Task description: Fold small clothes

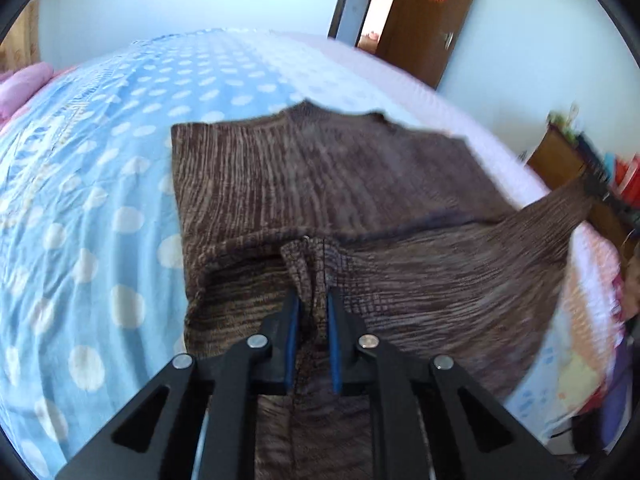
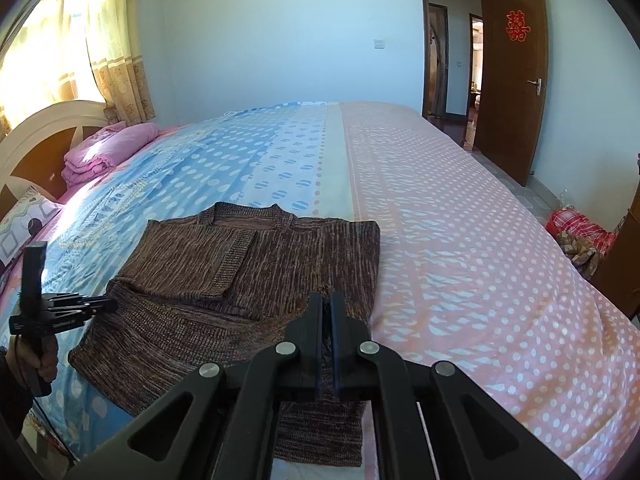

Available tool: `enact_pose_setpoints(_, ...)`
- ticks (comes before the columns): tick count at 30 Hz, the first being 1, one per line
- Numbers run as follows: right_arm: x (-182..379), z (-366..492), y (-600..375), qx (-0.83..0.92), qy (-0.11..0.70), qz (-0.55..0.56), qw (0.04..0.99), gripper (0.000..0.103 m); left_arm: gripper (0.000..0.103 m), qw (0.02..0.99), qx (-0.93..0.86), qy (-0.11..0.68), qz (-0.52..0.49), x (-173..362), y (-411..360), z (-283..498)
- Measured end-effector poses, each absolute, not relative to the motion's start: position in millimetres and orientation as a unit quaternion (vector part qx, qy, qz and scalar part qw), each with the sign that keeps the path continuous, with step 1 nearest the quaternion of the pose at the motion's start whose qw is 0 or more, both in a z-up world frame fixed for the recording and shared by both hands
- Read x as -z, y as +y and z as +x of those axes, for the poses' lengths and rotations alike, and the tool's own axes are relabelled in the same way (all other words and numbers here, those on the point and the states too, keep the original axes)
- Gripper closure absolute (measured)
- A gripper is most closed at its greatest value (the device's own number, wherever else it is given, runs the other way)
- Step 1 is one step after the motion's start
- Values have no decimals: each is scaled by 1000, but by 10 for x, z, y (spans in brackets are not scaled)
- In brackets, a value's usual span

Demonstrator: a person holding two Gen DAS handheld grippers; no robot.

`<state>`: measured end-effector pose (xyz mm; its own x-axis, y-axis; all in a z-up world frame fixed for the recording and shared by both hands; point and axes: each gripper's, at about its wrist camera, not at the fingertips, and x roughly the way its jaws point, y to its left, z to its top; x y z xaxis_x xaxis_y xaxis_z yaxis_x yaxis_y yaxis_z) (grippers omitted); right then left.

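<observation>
A brown knitted sweater lies on the bed, with its near hem lifted. My left gripper is shut on a bunched fold of the hem and holds it above the sweater. In the right wrist view the sweater lies flat, sleeves folded in. My right gripper is shut on the hem at the other side. The left gripper also shows at the left edge of the right wrist view, gripping the sweater's left bottom corner. The right gripper shows blurred in the left wrist view, pulling the cloth taut.
The bed sheet is blue with white dots on the left and pink on the right. Folded pink blankets lie by the headboard. A brown door stands open at the back right. A red checked cloth lies on the floor.
</observation>
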<state>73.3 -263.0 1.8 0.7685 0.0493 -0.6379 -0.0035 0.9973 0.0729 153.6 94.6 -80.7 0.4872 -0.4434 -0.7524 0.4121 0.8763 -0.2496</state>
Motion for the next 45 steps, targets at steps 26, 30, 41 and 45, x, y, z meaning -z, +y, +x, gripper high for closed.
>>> enact_pose_setpoints(26, 1073, 2916, -2907, 74, 387, 21, 919, 100, 82, 911, 44, 409, -5, 957, 921, 3108)
enact_pose_setpoints(30, 1017, 2895, -3126, 66, 383, 78, 918, 94, 41, 911, 13, 409, -48, 967, 1125, 3135)
enact_pose_setpoints(41, 749, 1398, -3242, 29, 377, 168, 910, 93, 35, 909, 88, 399, -78, 725, 1359, 2344)
enact_pose_setpoints(45, 993, 1090, -2981, 18, 405, 158, 901, 62, 34, 908, 102, 401, -65, 790, 1211, 2030)
